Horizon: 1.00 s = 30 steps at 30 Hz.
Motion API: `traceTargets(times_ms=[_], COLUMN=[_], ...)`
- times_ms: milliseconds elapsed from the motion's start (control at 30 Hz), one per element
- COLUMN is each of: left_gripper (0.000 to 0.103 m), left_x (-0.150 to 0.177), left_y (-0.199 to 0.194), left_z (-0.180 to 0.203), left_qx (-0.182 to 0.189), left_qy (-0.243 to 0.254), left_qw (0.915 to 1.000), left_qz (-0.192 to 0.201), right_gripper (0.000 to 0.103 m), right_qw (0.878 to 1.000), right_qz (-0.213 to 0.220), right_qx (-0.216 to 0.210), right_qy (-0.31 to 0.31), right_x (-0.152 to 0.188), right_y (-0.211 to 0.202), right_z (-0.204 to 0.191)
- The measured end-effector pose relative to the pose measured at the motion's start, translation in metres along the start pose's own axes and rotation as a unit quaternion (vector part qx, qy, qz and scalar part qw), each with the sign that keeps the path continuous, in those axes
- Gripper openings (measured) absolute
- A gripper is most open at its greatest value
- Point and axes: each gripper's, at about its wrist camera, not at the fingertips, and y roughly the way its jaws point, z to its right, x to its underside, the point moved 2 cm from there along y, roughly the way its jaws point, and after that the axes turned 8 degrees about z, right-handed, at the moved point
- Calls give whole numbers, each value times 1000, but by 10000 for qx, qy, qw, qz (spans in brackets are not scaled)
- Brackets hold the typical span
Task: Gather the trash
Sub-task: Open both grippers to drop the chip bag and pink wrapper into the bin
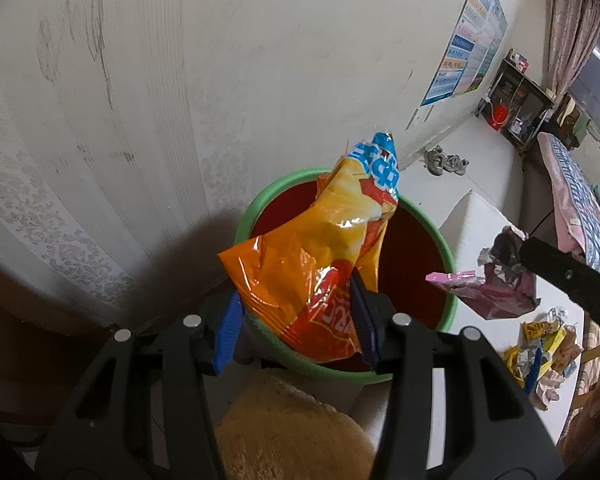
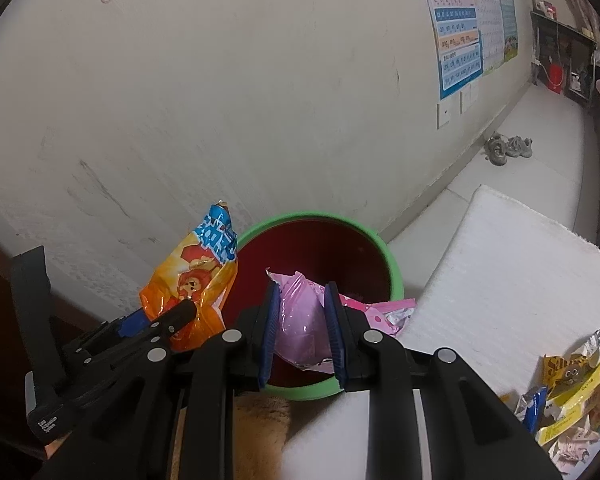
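While the left gripper (image 1: 296, 332) stands above the near rim of the round bin with green rim and dark red inside (image 1: 260, 204), its two blue pads are set fairly wide, and the crumpled orange and yellow snack bag with a blue top (image 1: 320, 248) sits between them. The bag touches the right pad; whether the left pad presses it, I cannot tell, but the bag stays up in the air over the mouth of the bin, with its blue end pointing up toward the pale wall (image 1: 180, 80).

To the right of it, the right gripper (image 2: 302, 328) has its blue pads closed in on a soft pink plastic wrapper (image 2: 300, 320), which bulges between them. This wrapper also hangs over the bin opening, near the front rim, and its torn pink and silver end sticks out to the right, just above the edge of the white mat (image 2: 500, 272).

Further right, on this white mat, lies a small heap of other wrappers, yellow, white and blue (image 2: 572, 400), well apart from the bin. Far behind, by the wall, a pair of grey shoes (image 2: 508, 148) stands on the floor, and coloured posters (image 2: 460, 32) hang on the wall above.
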Motion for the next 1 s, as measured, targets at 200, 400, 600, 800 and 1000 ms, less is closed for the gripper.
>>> traceTargets(times_ms=[200,400,600,800,1000], left_gripper=[47,47,64,73,73], left_x=[2,6,7,11,21], left_y=[12,18,27,23,6], left_z=[-1,3,6,2,9], left_qx=[-13,32,26,-53,-1], left_qy=[19,41,99,47,5], left_qw=[9999,9996,9992,9993,9994], left_qz=[-153,-265,-381,-372,-345], right_gripper=[23,23,26,47,50], right_qw=[10000,9999,9999,9998,9996], right_qz=[-87,-101,-135,-20,27], right_qx=[4,18,-18,-52,166], right_qy=[35,52,73,209,217], right_x=[2,0,-1,0,19], right_y=[8,12,17,12,-20], right_z=[3,5,7,13,30])
